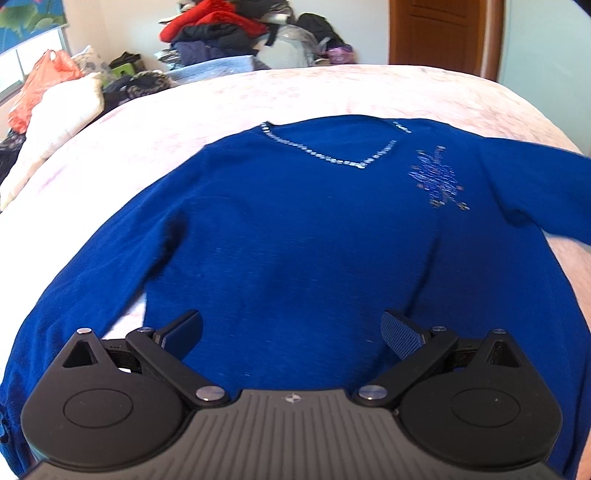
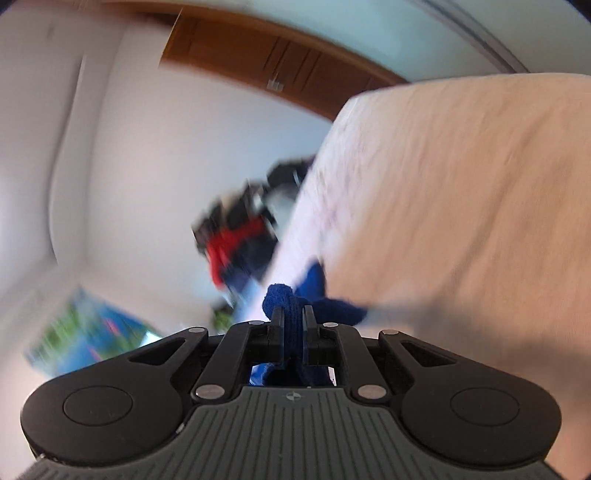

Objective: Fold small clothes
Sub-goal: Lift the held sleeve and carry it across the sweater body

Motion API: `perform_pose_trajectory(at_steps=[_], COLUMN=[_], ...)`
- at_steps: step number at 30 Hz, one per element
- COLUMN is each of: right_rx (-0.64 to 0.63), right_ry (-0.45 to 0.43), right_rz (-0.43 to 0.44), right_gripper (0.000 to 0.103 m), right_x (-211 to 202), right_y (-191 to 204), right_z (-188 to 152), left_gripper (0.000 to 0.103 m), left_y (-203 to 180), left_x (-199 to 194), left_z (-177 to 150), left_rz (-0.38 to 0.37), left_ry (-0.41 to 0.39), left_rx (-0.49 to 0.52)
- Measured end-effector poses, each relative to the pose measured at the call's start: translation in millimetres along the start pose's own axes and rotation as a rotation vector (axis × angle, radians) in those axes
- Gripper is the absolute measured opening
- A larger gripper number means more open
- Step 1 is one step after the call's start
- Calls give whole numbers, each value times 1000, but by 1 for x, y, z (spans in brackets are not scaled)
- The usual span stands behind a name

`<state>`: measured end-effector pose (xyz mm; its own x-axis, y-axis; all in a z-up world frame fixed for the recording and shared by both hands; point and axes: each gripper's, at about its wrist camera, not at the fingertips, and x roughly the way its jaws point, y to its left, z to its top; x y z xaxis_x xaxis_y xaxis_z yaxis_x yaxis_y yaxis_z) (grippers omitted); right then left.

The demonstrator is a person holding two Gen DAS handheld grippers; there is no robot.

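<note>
A blue V-neck sweater (image 1: 303, 240) with a beaded neckline and a beaded flower motif lies face up on the pink bedspread (image 1: 258, 96). My left gripper (image 1: 291, 332) hovers open above its lower hem, with nothing between its fingers. The sweater's right sleeve runs off the right edge of the left wrist view. In the right wrist view, which is rolled sideways and blurred, my right gripper (image 2: 293, 314) is shut on a bunched piece of the blue sweater (image 2: 291, 299), with blue knit sticking out past the fingers and the bedspread (image 2: 461, 203) alongside.
Behind the bed rises a pile of clothes (image 1: 221, 33) in red and dark colours. White and orange bags (image 1: 55, 81) sit at the bed's left side. A brown wooden door (image 1: 443, 33) stands at the back right.
</note>
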<state>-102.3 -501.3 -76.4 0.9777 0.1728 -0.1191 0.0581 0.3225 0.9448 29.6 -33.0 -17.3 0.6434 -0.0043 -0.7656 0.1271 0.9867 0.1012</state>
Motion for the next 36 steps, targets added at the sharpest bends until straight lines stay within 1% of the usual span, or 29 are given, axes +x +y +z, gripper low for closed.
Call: perform_pose_trajectory(at_steps=[3,5,7,9,10,11,12,13,14,15,16,17,19,20,21,22,23,24,25,26,28,29,30,31,33,36], right_rx=[55,47,43,29,15,9,1,-9,-11,-18,-41,-70,-161,-212,-272,-330,-374,-417,-458,-489,-529,-519,-465,-376,-232,-95], right_ry=[-64,-52,1,25,15,-6,-33,-52,-55,-53,-43,-37,-33,-33,-38,-43,-38,-33,-29,-21,4,10,10,-1,-49,-138], right_rz=[10,-31,-101,-203,-266,-315,-354,-364,-360,-345,-325,-321,-356,-383,-412,-444,-479,-519,-546,-553,-553,-529,-482,-414,-302,-196], right_gripper=[12,12,12,13,13,19,20,20,31,37,48,56,66,67,66,60,44,36,20,14,13,13,12,12,12,12], right_x=[-5,-2,8,15,18,18,17,16,16,17,19,21,33,40,44,51,59,66,66,67,67,64,55,49,35,19], right_y=[-7,-9,-16,-31,-38,-44,-49,-52,-53,-53,-52,-47,-36,-29,-25,-22,-16,-16,-17,-16,-10,-5,-2,-3,-2,1], right_z=[16,17,10,1,-2,-3,-3,-4,-5,-8,-11,-13,-21,-21,-25,-29,-23,-25,-23,-23,-22,-17,-8,5,31,71], left_gripper=[103,103,103,103,103,103,103,103,103,103,103,103,103,103,103,103,103,103,103,103,103,103,103,103,103,103], left_y=[8,11,12,10,9,8,7,6,5,5,4,3,1,-1,-2,-3,-4,-4,-3,-1,3,5,6,7,9,12], left_x=[2,4,5,7,7,7,7,6,6,6,6,8,9,9,9,8,7,7,6,6,6,7,8,8,8,9], left_z=[1,1,1,0,0,-1,-1,-1,-2,-2,-1,-1,-1,-2,-3,-3,-3,-3,-3,-2,0,2,3,4,6,8], left_rz=[8,10,8,6,5,4,5,7,10,14,15,13,6,3,2,3,7,13,19,23,30,33,36,40,47,53], left_ry=[5,10,16,22,23,24,23,20,16,15,17,21,31,33,33,31,27,22,18,15,11,11,11,9,5,0], left_rx=[-18,-25,-27,-22,-16,-8,1,8,13,14,13,11,12,17,25,33,41,47,47,43,32,28,26,26,27,29])
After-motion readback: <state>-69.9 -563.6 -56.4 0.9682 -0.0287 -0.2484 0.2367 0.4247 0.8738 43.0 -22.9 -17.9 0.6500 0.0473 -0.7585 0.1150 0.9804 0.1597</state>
